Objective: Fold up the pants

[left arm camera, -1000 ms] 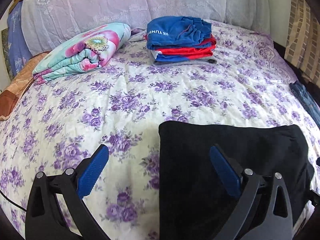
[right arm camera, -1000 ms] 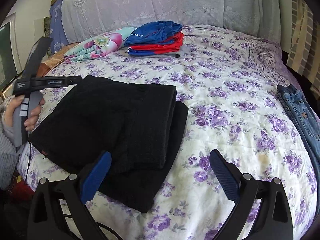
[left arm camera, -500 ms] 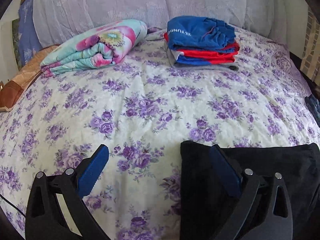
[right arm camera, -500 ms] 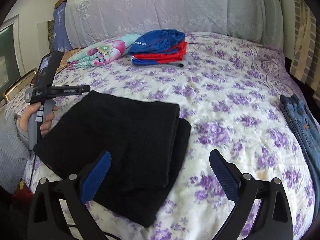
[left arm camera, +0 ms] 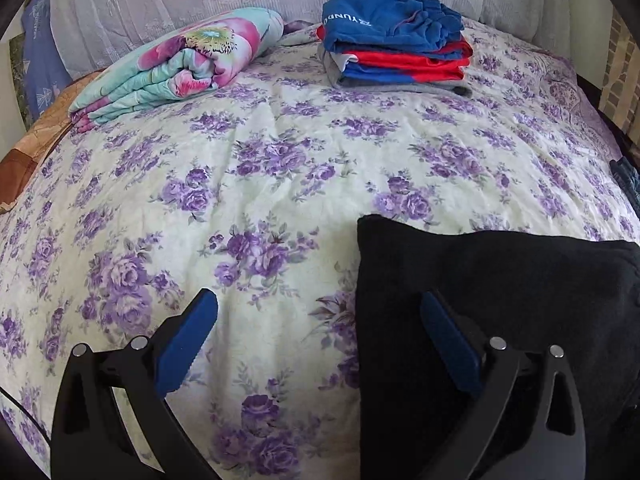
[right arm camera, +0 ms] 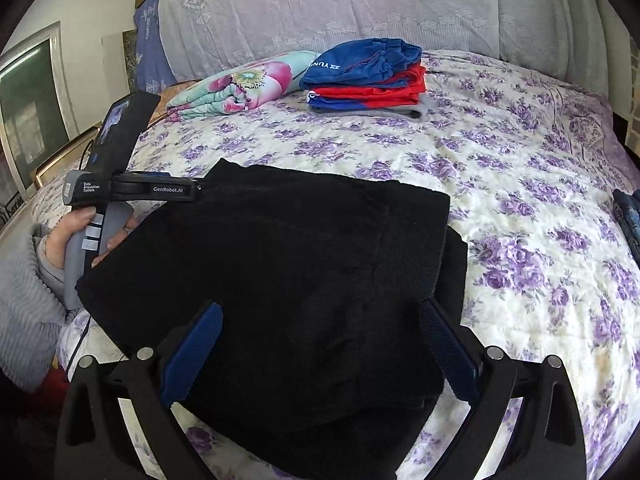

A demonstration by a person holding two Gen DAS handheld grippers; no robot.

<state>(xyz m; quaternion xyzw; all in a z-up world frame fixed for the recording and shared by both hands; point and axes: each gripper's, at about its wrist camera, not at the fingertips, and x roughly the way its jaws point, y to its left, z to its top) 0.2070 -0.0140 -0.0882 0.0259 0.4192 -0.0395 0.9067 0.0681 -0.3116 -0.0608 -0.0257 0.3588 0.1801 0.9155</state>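
The black pants point(right arm camera: 288, 264) lie folded in layers on the floral bedspread point(right arm camera: 520, 208). In the left wrist view the pants point(left arm camera: 500, 300) fill the lower right. My left gripper point(left arm camera: 320, 344) is open, its right finger over the pants' left edge, its left finger over bare bedspread point(left arm camera: 240, 168). My right gripper point(right arm camera: 320, 352) is open, both fingers just above the near part of the pants. The left gripper's body point(right arm camera: 132, 188) shows at the pants' far left corner, held by a hand.
A stack of folded blue and red clothes point(left arm camera: 396, 52) and a rolled floral blanket point(left arm camera: 180, 68) sit at the head of the bed. Blue jeans point(right arm camera: 628, 216) lie at the right edge. Pillows point(right arm camera: 360, 12) line the back.
The right gripper moved left and forward over the pants, which now sit between its fingers. The left wrist view shifted slightly, with the pants' edge staying under the right finger.
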